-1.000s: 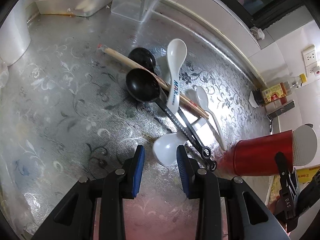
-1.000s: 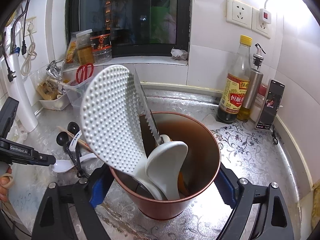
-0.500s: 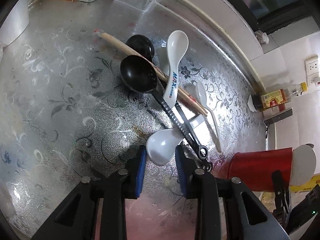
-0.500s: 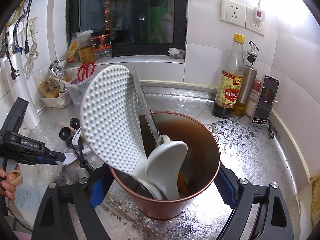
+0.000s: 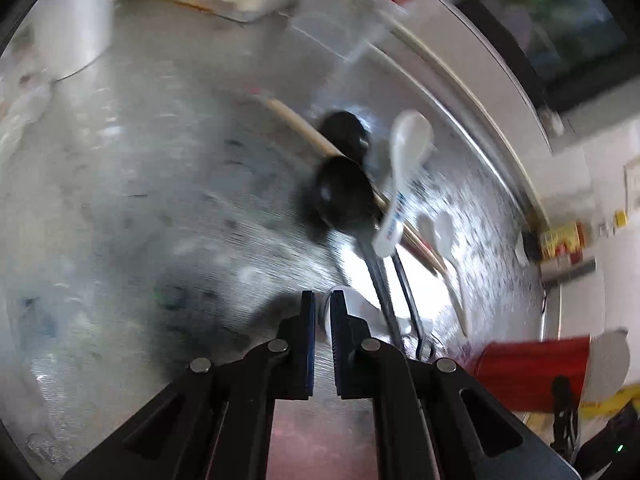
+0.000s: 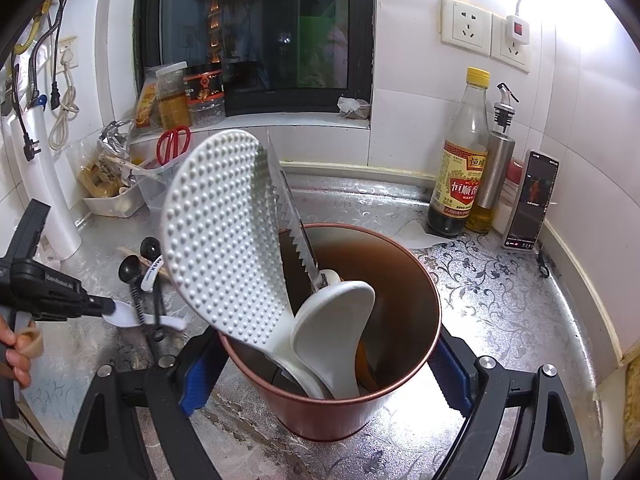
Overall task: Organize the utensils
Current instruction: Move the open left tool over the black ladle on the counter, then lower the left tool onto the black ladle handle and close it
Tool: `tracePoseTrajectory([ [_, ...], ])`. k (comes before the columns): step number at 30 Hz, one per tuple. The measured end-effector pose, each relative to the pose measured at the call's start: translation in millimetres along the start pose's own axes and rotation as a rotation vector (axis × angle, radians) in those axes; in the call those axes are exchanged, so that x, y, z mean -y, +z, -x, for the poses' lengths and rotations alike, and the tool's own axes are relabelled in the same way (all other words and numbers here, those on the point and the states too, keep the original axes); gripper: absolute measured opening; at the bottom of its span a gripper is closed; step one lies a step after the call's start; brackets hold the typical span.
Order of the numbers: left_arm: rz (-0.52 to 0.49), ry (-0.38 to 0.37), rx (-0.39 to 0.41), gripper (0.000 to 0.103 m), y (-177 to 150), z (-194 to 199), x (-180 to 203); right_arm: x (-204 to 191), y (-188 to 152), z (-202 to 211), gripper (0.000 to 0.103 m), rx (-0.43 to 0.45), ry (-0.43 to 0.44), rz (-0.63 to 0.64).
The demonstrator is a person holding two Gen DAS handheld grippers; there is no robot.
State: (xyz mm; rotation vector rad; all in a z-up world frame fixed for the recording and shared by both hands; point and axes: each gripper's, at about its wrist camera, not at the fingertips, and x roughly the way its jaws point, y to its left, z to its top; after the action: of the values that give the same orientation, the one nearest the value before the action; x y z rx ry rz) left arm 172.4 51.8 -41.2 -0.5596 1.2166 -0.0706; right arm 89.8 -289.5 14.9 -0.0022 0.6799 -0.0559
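- Now the left tool [image 5: 320, 312] has its jaws nearly together, pinched on the bowl end of a white soup spoon [image 6: 124, 314] that lies low on the worktop [image 5: 160, 200]; the right-wrist view shows the dark tip clamped on the spoon's rim.
- Only a thin edge of that spoon sits between the pads, so it could pivot or slip out as it is lifted; glazed ware would give little friction.
- Its handle runs under the black measuring spoons [image 5: 340, 196] and their linked stems, with wooden chopsticks [image 5: 304, 128] and a second, printed white spoon [image 5: 404, 160] lying across the heap. Pulling the held spoon out could drag or scatter these.
- A smaller pale spoon [image 5: 444, 236] lies just beside the heap and could be knocked too.
- The right tool [image 6: 320, 364] stands wide around the copper-red holder [image 6: 400, 352], a blue pad against each side, bracing it on the worktop.
- Inside the holder stand a dimpled white rice paddle [image 6: 224, 240], a serrated knife [image 6: 292, 220] and a white ladle [image 6: 340, 320]; the paddle leans over the left rim, so the incoming spoon may catch on it, or on the blade.
- Left-wrist view is blurred, so finer contact cannot be told there.
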Motion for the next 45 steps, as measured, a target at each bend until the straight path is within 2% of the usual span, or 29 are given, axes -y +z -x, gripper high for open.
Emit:
tracePoseTrajectory([
  [6,0.085,-0.027,-0.006,0.007,5.9,2.0,-20.7,-0.1,-0.2,0.0,0.091,0.0,0.0,0.0],
  [14,0.083,-0.029,-0.026,0.01,6.4,-3.6,-16.9,0.1,-0.4,-0.1,0.091,0.001,0.001,0.001],
  [16,0.085,-0.024,-0.013,0.021,12.6,-0.8,-18.0,0.1,-0.4,-0.1,0.091,0.001,0.001,0.001],
  [18,0.055,-0.013,0.014,0.026,24.5,6.7,-16.3,0.1,-0.4,-0.2,0.091,0.001,0.001,0.001],
  [23,-0.052,0.024,0.038,0.026,54.0,10.5,-0.6,-0.3,-0.1,-0.5,0.091,0.001,0.002,0.003],
  [32,-0.196,0.066,-0.052,0.026,77.3,-16.3,24.5,-1.6,0.3,-0.8,0.091,0.001,0.0,0.007],
  [38,-0.24,0.107,-0.085,0.026,83.6,-35.3,37.1,-1.5,0.7,-0.8,0.091,0.001,0.0,0.007],
  [42,-0.232,0.116,-0.078,0.026,88.1,-46.7,40.7,-1.7,0.7,-0.7,0.091,0.001,0.0,0.008],
  [44,-0.223,0.123,-0.07,0.021,89.5,-50.3,41.5,-1.9,0.8,-0.8,0.091,0.001,0.0,0.008],
  [45,-0.216,0.127,-0.067,0.013,89.0,-50.4,40.5,-1.9,0.6,-0.7,0.091,0.001,-0.001,0.008],
])
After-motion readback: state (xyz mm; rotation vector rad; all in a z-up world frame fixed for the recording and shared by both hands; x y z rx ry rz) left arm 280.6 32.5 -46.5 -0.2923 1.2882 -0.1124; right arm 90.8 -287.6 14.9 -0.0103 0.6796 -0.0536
